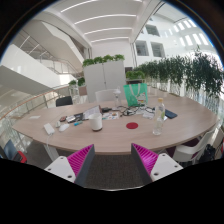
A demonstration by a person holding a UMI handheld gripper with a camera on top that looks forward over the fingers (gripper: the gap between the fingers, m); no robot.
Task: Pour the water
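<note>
My gripper (112, 160) is open and empty, its two pink pads wide apart, one finger (78, 160) to the left. It is held back from a round wooden table (110, 138). On the table beyond the fingers stand a white cup-like vessel (97, 123) and, further right, a clear bottle or glass (157, 117). A small red disc (131, 126) lies between them. The fingers touch nothing.
Papers and small items (68, 120) lie on the table's left part and a green object (134, 93) stands at its far side. Chairs surround the table. A white cabinet topped with plants (104, 76) stands behind, and tall plants (185, 72) line the right.
</note>
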